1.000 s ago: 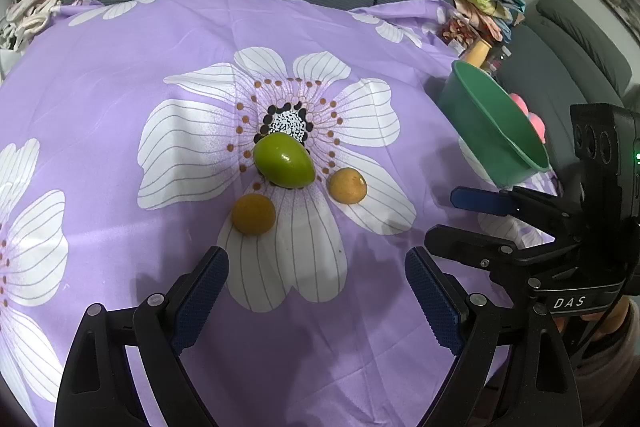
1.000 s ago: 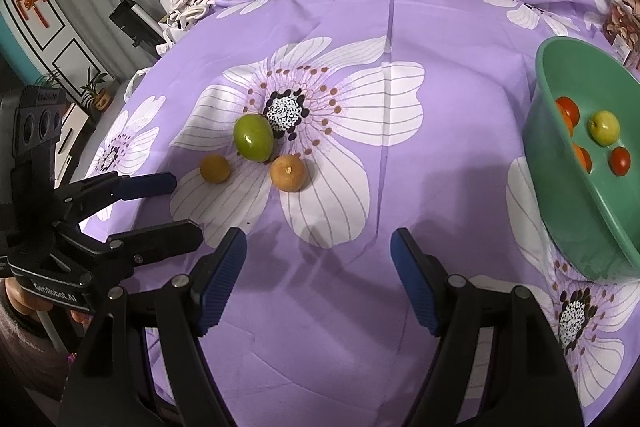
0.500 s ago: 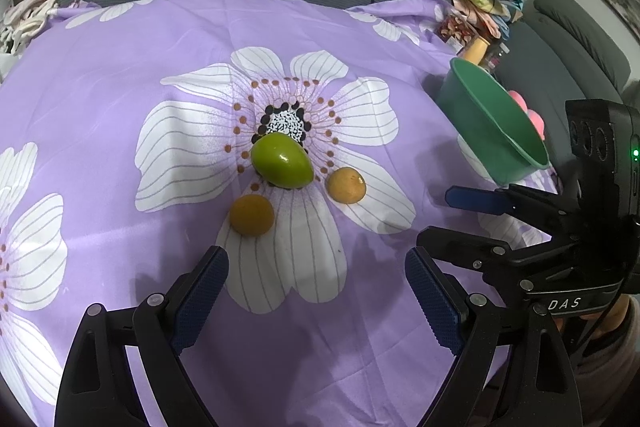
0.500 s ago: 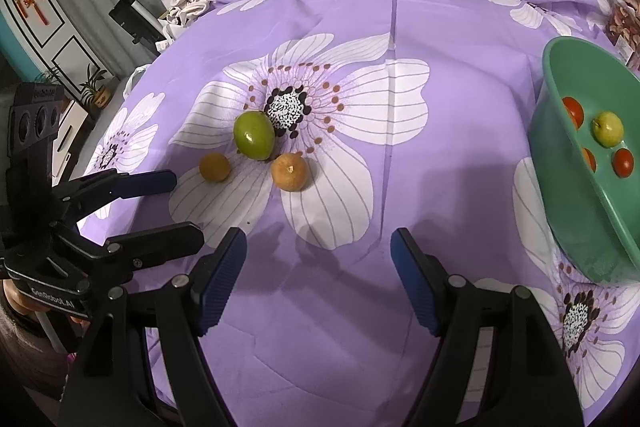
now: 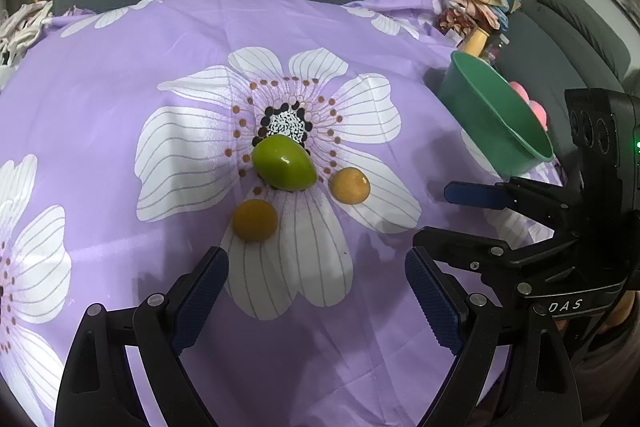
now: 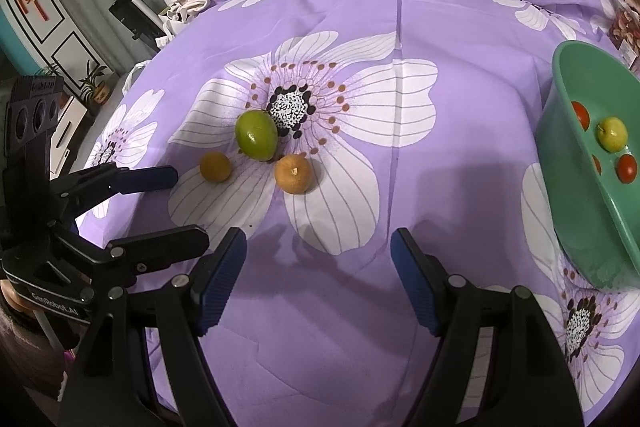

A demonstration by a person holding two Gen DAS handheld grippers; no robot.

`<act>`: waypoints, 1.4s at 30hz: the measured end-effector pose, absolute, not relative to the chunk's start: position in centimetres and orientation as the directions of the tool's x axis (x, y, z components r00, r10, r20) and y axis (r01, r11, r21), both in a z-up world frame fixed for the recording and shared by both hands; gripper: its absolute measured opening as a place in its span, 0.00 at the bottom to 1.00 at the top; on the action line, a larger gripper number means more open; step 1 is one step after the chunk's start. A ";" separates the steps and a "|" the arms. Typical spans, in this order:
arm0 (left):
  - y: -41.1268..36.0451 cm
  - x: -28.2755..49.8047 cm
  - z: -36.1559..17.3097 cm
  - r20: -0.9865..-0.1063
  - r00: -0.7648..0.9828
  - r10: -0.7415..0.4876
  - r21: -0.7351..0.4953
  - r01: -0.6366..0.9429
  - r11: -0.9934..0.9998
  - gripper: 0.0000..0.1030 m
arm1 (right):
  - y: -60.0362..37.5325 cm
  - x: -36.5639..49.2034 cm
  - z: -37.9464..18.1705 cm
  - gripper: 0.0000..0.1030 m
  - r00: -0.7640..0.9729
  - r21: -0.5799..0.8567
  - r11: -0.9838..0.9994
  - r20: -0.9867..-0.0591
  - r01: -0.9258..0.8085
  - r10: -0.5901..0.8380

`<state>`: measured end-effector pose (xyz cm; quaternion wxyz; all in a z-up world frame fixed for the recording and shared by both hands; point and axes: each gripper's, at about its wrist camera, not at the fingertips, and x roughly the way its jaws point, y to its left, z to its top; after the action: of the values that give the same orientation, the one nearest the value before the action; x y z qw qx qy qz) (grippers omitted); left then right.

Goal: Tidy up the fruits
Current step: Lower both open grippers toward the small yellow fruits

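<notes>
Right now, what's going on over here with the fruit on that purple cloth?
A person is sorting fruit with a gripper in each hand. Both the left gripper and the right gripper are open and empty, hovering over the purple flowered cloth. A green fruit and two small orange fruits lie loose on the cloth. The green basin to the right already holds a few red fruits and one yellow-green one.

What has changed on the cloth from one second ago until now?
Almost nothing. The green bowl slid slightly toward the right edge of the right wrist view. Both tongs, left and right, stay open and empty; the green fruit and two orange fruits have not moved.
</notes>
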<state>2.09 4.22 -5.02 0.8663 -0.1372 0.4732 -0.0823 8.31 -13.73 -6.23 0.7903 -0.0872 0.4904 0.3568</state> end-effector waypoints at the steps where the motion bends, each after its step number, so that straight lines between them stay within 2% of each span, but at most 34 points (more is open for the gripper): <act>1: 4.2 2.1 -5.0 -0.798 0.538 -0.272 -0.314 0.014 0.949 0.87 | -13.7 8.3 -6.2 0.73 0.264 0.211 0.730 -0.838 -0.650 0.478; 42: 4.3 3.6 -5.1 -0.835 0.501 -0.227 -0.237 0.044 0.971 0.87 | -13.3 9.2 -6.2 0.73 0.281 0.201 0.735 -0.833 -0.648 0.476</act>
<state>3.55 4.28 -5.08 0.8615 -0.0925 0.4931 -0.0785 9.25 -13.32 -6.18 0.7954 -0.0887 0.4845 0.3532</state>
